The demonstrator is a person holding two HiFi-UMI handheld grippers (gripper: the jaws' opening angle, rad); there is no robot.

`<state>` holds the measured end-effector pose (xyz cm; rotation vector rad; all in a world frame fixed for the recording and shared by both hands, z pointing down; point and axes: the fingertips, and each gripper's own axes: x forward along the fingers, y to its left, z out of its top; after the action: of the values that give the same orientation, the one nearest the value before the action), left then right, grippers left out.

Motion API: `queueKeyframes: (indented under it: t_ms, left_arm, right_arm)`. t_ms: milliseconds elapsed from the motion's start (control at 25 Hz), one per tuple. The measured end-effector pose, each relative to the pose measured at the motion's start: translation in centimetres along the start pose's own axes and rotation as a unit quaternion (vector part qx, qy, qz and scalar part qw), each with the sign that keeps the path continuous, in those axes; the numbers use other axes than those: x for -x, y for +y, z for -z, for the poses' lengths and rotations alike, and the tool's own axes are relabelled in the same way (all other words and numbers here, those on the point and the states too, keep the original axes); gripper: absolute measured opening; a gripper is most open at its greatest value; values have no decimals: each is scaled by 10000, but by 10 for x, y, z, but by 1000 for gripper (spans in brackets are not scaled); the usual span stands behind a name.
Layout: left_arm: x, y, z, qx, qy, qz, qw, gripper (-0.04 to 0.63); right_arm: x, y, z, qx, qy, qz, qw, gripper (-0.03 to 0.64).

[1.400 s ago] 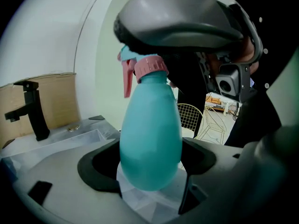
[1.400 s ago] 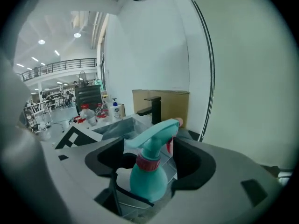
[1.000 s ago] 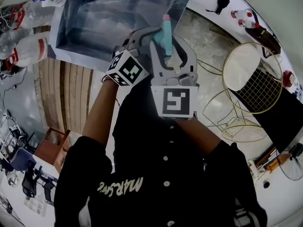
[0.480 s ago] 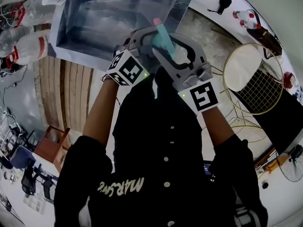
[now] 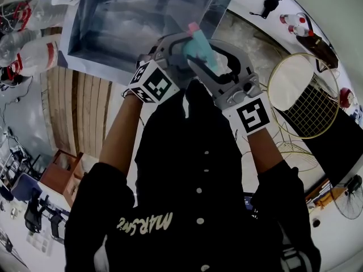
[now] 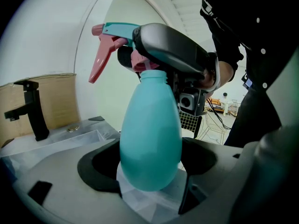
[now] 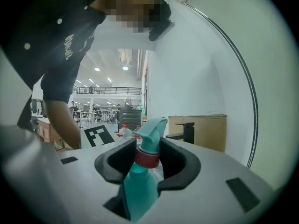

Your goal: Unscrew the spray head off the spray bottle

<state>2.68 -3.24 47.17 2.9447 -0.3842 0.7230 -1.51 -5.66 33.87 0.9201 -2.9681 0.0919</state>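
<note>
Two claws hold one spray bottle (image 6: 150,125) up in the air, close to the person's black shirt (image 5: 193,208). The left claw (image 6: 150,164) is closed tight on the fat bottom part of the blue-green bottle, with a black pad on each side of it. In the left gripper view the bottle stands almost straight up in the middle of the frame. The right claw (image 7: 147,162) is closed on the spray head (image 6: 119,29). Its two black pads squeeze the red ring (image 7: 145,157) at the bottle's neck. The head is on top of the bottle, and its blue-green tip sticks up past the pads in the right gripper view. The pink trigger (image 6: 99,59) hangs down at the upper left of the left gripper view, and the nozzle points to the left there. In the head view both claws meet around the bottle at the upper middle of the frame. Behind them, along the top of that frame, is a big clear box (image 5: 85,16). A round yellow wire rack (image 5: 303,95) is near the right edge. Some plastic bottles (image 5: 34,58) lie at the upper left. A black tap (image 6: 32,108) stands in front of a brown cardboard box (image 6: 56,97) at the left side of the left gripper view.
</note>
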Motion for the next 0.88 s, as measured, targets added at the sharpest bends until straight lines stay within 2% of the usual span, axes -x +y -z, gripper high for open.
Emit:
queueKeyframes:
  t_ms: [440,880]
  left_arm:
    - [0,-1,0,-4,-56,-29,10000,403]
    - [-1,-3,-1,-28,-62,-72,10000,403]
  right_arm:
    - [8,2,-29,3,-154,-318,9994,164]
    - [15,0,-59,23,-378,-347,9987,165]
